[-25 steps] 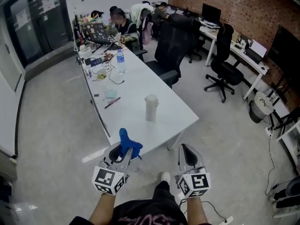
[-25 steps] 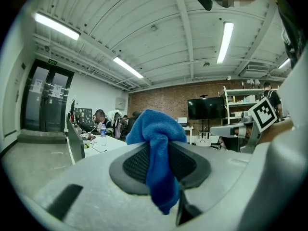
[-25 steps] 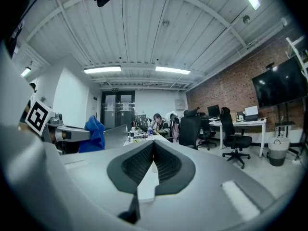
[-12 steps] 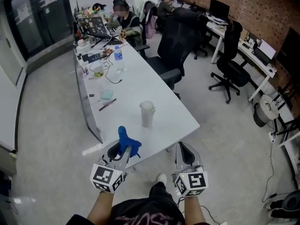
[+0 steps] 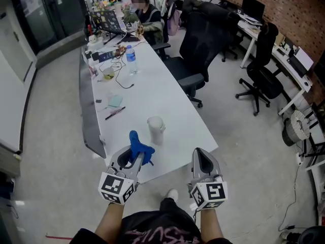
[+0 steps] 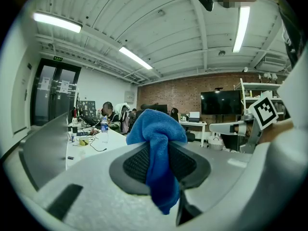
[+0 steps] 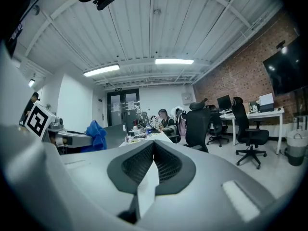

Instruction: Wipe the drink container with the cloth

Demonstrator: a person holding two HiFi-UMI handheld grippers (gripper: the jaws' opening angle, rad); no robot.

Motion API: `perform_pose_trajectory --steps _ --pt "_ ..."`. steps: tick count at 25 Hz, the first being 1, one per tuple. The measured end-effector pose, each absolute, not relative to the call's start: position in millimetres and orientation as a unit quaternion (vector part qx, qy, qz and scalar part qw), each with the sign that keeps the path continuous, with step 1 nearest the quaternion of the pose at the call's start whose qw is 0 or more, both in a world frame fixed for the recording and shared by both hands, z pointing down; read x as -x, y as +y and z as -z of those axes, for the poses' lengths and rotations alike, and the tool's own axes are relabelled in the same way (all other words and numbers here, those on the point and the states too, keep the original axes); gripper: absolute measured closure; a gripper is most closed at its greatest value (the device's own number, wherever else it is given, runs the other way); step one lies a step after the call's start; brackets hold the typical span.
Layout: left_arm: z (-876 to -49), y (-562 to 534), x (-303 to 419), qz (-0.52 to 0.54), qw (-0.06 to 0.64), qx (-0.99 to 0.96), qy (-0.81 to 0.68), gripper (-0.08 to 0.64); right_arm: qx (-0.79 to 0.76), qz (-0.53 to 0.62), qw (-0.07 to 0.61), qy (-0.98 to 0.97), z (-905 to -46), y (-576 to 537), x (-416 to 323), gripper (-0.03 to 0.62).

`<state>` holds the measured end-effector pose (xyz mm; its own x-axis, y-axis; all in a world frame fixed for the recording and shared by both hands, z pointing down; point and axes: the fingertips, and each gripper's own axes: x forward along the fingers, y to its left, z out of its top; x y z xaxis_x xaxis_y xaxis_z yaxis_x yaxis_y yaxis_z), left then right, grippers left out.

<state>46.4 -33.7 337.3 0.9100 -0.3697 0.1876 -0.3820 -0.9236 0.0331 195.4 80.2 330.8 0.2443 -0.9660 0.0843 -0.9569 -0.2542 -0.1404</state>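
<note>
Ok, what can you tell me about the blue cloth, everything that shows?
The cloth is bright blue and soft, fuzzy like microfibre. It is pinched between the jaws of the left hand-held gripper, with a rounded clump bunched above them and a tail hanging below. It is held up by the near end of the white table, apart from the drink container. Only the gripper appears to touch it.

I count grippers, two (left gripper [image 5: 133, 159], right gripper [image 5: 198, 155]); cloth [image 5: 136, 141], one; drink container [image 5: 155, 130], one; water bottle [image 5: 131, 58], one; worktop [image 5: 152, 95], one.
</note>
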Motion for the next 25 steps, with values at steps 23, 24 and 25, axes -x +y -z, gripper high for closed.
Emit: perform_pose_trajectory --steps 23,24,25 --pt "-355 -52 -87 -0.114 0.044 -0.958 -0.258 0.465 0.723 0.102 0.035 0.682 -346 28 -243 0.547" --pt "-357 -52 -87 -0.115 0.047 -0.958 -0.26 0.465 0.72 0.102 0.035 0.686 -346 26 -243 0.543" --pt "-358 -53 -87 -0.115 0.049 -0.957 -0.262 0.465 0.717 0.103 0.035 0.689 -346 24 -242 0.537"
